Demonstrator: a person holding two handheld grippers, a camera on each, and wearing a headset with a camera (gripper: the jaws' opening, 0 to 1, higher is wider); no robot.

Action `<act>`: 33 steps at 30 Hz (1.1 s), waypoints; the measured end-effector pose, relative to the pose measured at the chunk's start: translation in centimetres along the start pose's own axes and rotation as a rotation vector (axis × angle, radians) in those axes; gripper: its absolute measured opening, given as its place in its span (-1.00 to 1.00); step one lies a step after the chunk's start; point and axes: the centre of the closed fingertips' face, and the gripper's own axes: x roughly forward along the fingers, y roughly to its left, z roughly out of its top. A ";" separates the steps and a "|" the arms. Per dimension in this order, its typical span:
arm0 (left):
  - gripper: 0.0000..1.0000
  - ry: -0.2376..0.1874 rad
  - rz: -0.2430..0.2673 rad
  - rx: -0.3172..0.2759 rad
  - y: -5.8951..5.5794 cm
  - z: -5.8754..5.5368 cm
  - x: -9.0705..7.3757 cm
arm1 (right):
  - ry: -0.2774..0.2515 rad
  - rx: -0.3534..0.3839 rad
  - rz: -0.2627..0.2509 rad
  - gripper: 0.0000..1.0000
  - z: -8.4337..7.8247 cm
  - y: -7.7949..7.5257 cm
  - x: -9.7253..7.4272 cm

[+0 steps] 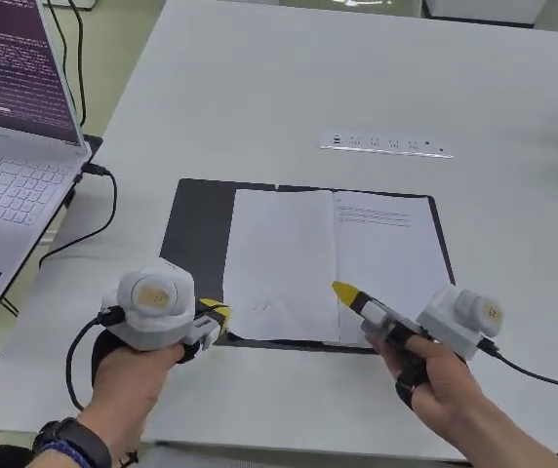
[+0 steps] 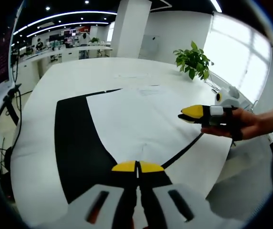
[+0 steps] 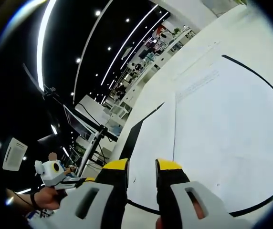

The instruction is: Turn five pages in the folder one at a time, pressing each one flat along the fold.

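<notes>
A black folder [image 1: 199, 234] lies open on the white table, with a blank left page [image 1: 279, 253] and a right page [image 1: 391, 263] that has a few lines of print at its top. My left gripper [image 1: 217, 314] sits at the folder's near left corner, and its yellow tips [image 2: 137, 166] are shut over the black cover [image 2: 79, 143]. My right gripper [image 1: 341, 290] hovers over the fold near the bottom edge. Its jaws [image 3: 141, 167] stand slightly open with nothing between them, pointing along the fold [image 3: 175, 124]. The right gripper [image 2: 194, 113] also appears in the left gripper view.
An open laptop [image 1: 6, 146] stands at the left edge, with a black cable [image 1: 94, 229] running toward the folder. A white power strip [image 1: 386, 144] lies beyond the folder. A potted plant [image 2: 194, 59] stands at the far side of the table.
</notes>
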 end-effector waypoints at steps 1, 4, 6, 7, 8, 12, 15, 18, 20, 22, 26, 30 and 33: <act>-1.00 0.005 -0.002 -0.004 0.1 -0.2 0.3 | 0.004 -0.002 -0.001 -0.60 -0.1 -0.1 0.0; -1.00 0.018 -0.002 -0.035 0.4 -0.8 1.3 | 0.019 -0.008 -0.001 -0.60 -0.4 0.0 0.0; -1.00 0.028 0.002 -0.059 0.6 -1.1 1.8 | 0.027 -0.007 0.001 -0.60 -0.7 -0.1 0.1; -1.00 0.028 0.002 -0.068 0.7 -1.2 2.1 | 0.030 -0.006 0.002 -0.60 -0.7 -0.2 0.2; -1.00 0.029 0.002 -0.074 0.8 -1.3 2.3 | 0.033 -0.005 0.003 -0.60 -0.9 -0.2 0.3; -1.00 0.065 0.008 -0.084 1.0 -2.5 3.0 | 0.056 -0.014 0.011 -0.61 -1.3 -0.2 0.7; -1.00 0.101 0.015 -0.082 1.1 -3.5 3.2 | 0.070 -0.021 0.013 -0.67 -1.5 -0.2 0.8; -1.00 0.097 0.014 -0.070 1.0 -3.8 3.2 | 0.099 -0.042 0.027 -0.69 -1.8 -0.2 0.8; -1.00 0.104 0.020 -0.081 0.9 -3.8 3.0 | 0.127 -0.067 0.031 -0.72 -1.9 -0.4 0.9; -1.00 0.108 0.024 -0.083 0.8 -3.8 2.9 | 0.146 -0.089 0.030 -0.73 -1.7 -0.9 1.1; -1.00 0.106 0.018 -0.130 1.1 -3.8 3.0 | 0.151 -0.113 0.009 -0.82 -0.9 -2.0 2.1; -1.00 0.112 0.011 -0.150 0.9 -3.8 3.0 | 0.162 -0.128 0.009 -0.85 -0.2 -2.2 3.4; -1.00 0.112 0.009 -0.186 0.9 -3.8 3.1 | 0.157 -0.150 0.024 -0.87 0.8 -2.1 4.5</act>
